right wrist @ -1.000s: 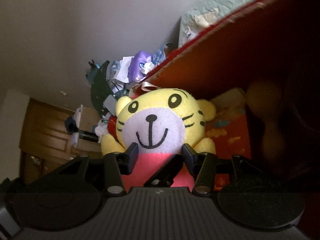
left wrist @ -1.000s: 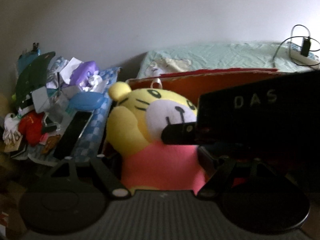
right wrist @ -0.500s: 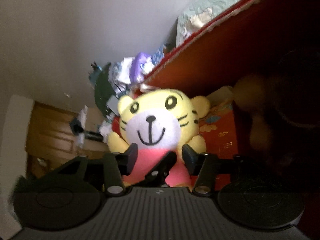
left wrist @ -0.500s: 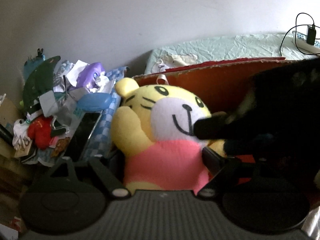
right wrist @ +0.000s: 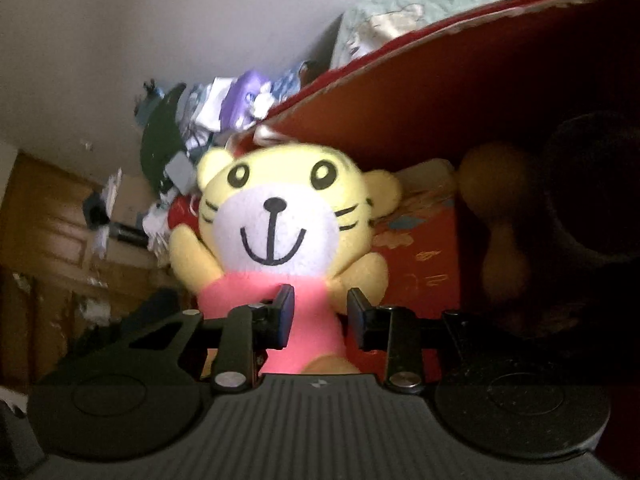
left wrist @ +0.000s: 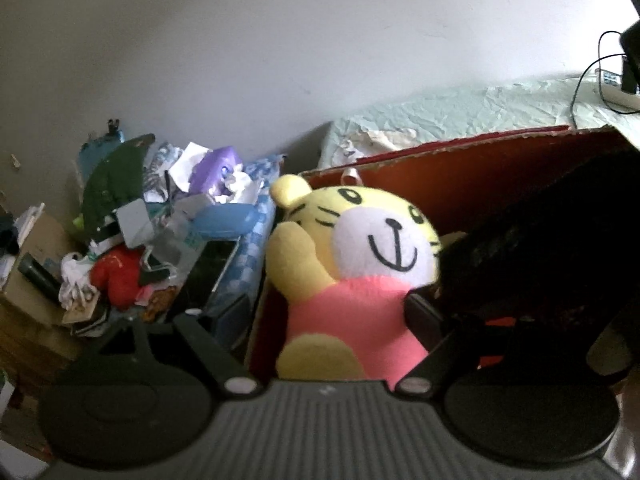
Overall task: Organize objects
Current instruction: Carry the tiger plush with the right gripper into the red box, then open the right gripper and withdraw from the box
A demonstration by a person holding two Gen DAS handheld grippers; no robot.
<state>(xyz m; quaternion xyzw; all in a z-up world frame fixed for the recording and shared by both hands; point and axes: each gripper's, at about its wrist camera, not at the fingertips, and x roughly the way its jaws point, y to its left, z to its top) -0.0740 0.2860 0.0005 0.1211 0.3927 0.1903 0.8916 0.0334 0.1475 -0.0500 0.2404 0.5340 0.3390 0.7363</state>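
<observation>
Clearly your right gripper pinched the plush over the box, left gripper spread, so it probably could snag.

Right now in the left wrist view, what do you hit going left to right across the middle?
Red soft toy in the clutter pile → blue checkered fabric bundle → yellow tiger plush in a pink shirt → dark body of the right tongs, all in front of the red cardboard box wall.
</observation>
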